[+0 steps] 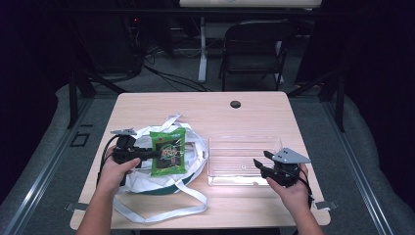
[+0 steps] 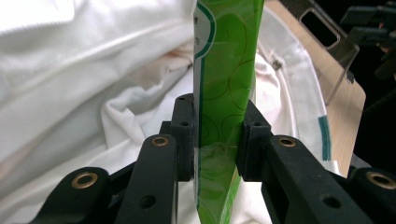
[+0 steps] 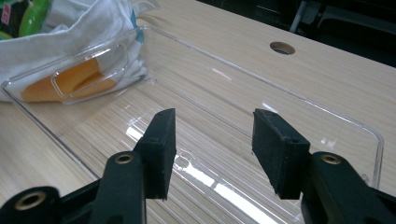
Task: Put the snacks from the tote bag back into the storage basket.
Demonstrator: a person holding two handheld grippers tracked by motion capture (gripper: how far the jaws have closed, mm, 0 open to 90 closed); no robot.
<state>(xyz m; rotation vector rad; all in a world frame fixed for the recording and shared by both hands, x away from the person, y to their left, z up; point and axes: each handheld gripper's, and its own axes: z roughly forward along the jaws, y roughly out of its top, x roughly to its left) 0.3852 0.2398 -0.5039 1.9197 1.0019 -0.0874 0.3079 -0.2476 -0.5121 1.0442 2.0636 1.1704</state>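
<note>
- A flat green foil snack packet (image 1: 168, 152) sits pinched between the pads of the left tongs (image 1: 155, 153), gripped at its left edge and held over the open mouth of a crumpled white cloth tote bag (image 1: 142, 182).
- In the left gripper view the same packet (image 2: 227, 93) stands edge-on between the two black jaws, which press on both of its faces, with the white fabric (image 2: 70, 84) bunched behind it.
- The bag's long white straps (image 1: 161, 210) loop loosely across the pale wooden desk (image 1: 205, 105), and its right side lies just beside a clear rectangular plastic tray (image 1: 244, 142).
- The right tongs (image 1: 260, 166) hover with jaws spread, nothing between them, at the near edge of the tray (image 3: 327, 116), which holds nothing.
- The likely next step is carrying the packet across to the tray.
- Risks: the glossy foil could slide from a grip taken so near its edge; a strap or fold of cloth could snag the packet on the way; a nudge from either tongs could skid the light tray.
</note>
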